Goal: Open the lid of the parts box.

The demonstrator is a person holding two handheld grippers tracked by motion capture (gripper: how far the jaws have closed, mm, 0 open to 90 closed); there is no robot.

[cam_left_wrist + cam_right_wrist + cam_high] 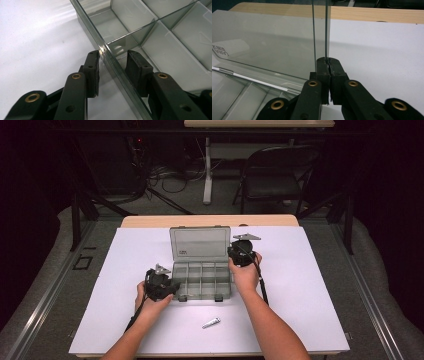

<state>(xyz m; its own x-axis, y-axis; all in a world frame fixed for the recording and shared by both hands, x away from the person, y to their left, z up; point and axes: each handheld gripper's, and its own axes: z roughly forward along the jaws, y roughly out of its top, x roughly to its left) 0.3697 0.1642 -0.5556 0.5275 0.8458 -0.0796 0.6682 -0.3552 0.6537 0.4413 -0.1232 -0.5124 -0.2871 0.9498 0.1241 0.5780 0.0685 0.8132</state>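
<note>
High view | step: right gripper (243,254) jaws clamp organizer box (201,281) lid (200,242) edge upright; left gripper (161,285) jaws straddle box's left wall, apart | next: likely swing lid down.

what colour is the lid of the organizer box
Smoky grey, see-through plastic; the lid shows best in the right gripper view, standing open.

One clear compartment box (201,279) is sitting open at the centre of the high view, and two grippers, the left gripper (170,286) and the right gripper (239,254), are flanking it. One small metal piece (211,322) is lying at lower centre, and one folding chair (272,177) is standing at upper right.
</note>
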